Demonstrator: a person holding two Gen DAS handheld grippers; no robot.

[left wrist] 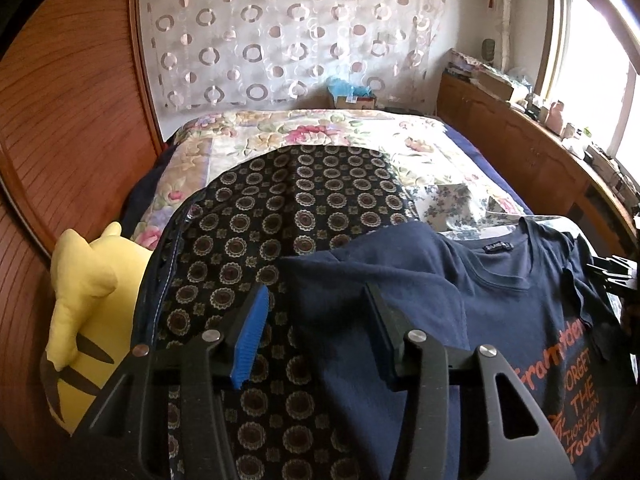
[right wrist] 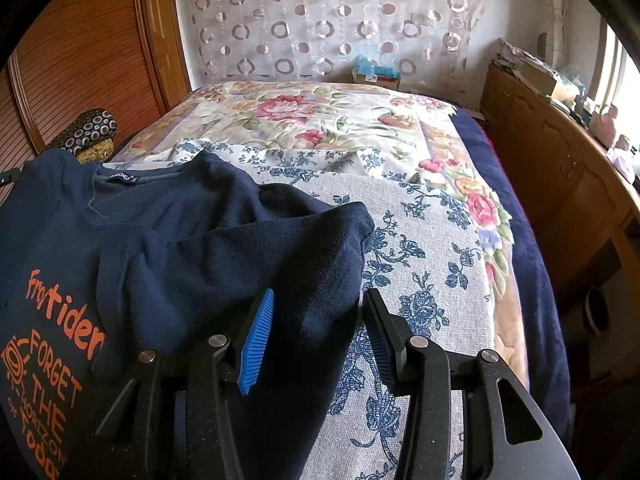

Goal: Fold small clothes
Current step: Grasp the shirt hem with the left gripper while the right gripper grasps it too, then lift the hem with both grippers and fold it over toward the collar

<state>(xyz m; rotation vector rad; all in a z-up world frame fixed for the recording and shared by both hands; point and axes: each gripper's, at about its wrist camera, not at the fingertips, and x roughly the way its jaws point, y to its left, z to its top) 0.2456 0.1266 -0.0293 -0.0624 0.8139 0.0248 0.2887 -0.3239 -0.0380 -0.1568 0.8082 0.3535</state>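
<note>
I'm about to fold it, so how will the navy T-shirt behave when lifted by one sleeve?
The navy T-shirt will probably go limp and hang, since it already lies in soft bumps and folds. It looks light, a thin knit. It may drag rather than slide on the rough blue-flowered cloth beneath.

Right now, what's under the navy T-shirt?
On one side the patterned cloth, on the other the blue-flowered sheet. The T-shirt hides whatever lies beneath its middle.

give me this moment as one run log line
shirt: sleeves folded in | left gripper: open over shirt edge | right gripper: open over shirt edge
</note>
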